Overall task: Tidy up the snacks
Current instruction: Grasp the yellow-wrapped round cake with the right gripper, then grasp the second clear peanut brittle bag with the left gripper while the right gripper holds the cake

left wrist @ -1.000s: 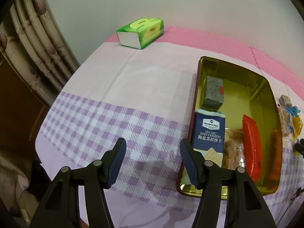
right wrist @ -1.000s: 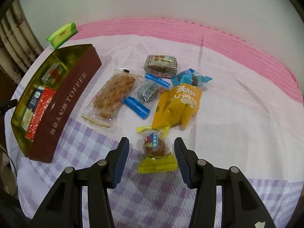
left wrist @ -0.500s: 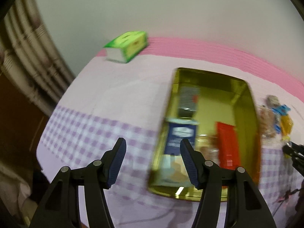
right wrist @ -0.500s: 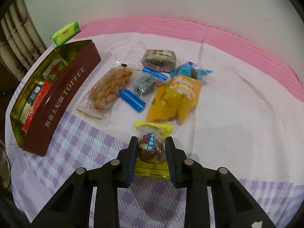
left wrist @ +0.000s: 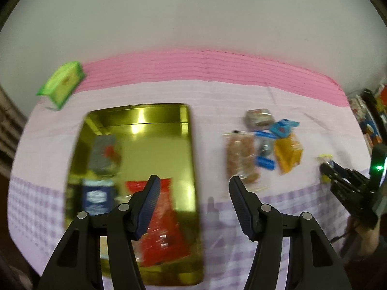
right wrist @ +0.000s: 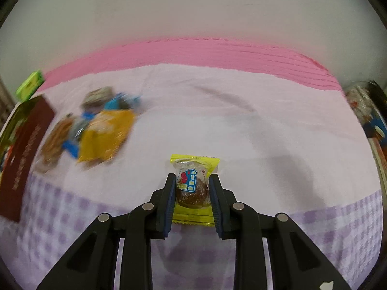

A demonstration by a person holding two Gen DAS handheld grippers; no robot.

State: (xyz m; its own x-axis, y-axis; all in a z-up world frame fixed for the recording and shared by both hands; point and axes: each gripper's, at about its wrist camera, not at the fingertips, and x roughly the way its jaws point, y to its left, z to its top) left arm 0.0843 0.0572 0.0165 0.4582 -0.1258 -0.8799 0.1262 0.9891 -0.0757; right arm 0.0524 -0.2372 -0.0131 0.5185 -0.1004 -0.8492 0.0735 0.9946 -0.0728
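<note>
One yellow-wrapped snack (right wrist: pixel 192 188) is clamped tight by the right gripper (right wrist: pixel 192 181).
Left gripper (left wrist: pixel 193 192) is held released, nothing gripped, over the gold tin (left wrist: pixel 188 145).

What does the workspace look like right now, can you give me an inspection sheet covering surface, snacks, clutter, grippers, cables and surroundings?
Surface: tablecloth, pale pink with a purple check near edge and a pink far band.
Job's things: gold tin holding a red packet, a blue cracker box and a grey packet; loose snack pile right of the tin; yellow-wrapped snack.
Clutter: green tissue box at the far left corner.
Grippers: left gripper open, empty, above the tin's near right edge; right gripper shut on the yellow-wrapped snack.
Cables: nothing seen.
Surroundings: plain wall; blurred items at the right edge.
</note>
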